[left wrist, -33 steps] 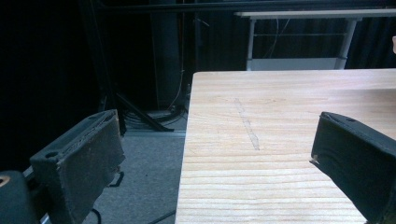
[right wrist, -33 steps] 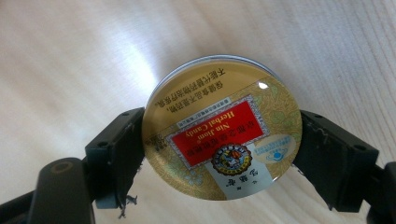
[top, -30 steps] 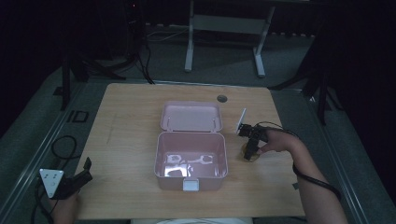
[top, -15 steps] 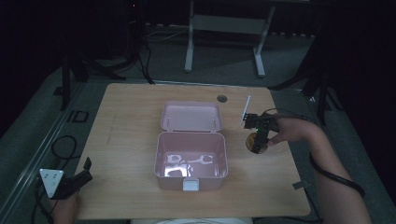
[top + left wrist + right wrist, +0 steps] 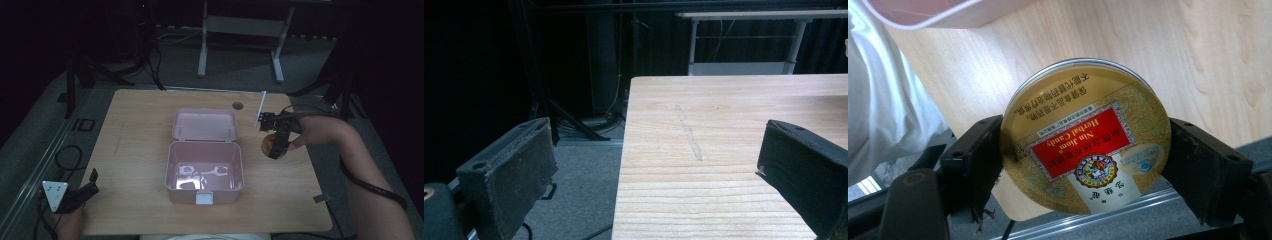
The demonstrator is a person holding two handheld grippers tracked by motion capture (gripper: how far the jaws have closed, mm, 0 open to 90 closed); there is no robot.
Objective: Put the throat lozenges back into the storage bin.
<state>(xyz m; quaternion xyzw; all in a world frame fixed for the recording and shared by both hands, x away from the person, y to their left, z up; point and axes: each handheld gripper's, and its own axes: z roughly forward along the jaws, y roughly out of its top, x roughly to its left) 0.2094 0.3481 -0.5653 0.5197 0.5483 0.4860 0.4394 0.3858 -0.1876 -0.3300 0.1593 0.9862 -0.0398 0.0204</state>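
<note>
A round gold candy tin (image 5: pixel 1085 137) with a red label sits clamped between the two black jaws of my right gripper (image 5: pixel 1083 160). In the high view that gripper (image 5: pixel 276 145) holds the tin (image 5: pixel 270 147) above the table, just right of an open pink box (image 5: pixel 204 170). The box's lid (image 5: pixel 205 124) lies folded back. Pale shapes lie inside the box on its floor. My left gripper (image 5: pixel 82 192) hangs at the table's near left corner, jaws wide apart and nothing between them (image 5: pixel 664 175).
The wooden table (image 5: pixel 140 125) has a small round hole (image 5: pixel 237 105) near its far edge. A cable runs from the right gripper past the forearm. A metal stand (image 5: pixel 240 30) and dark floor lie beyond the table. A scrap of tape (image 5: pixel 321 198) lies near the right front edge.
The right gripper has carried the tin a little farther right and away from the box, and turned in the hand. The left gripper has stayed put.
</note>
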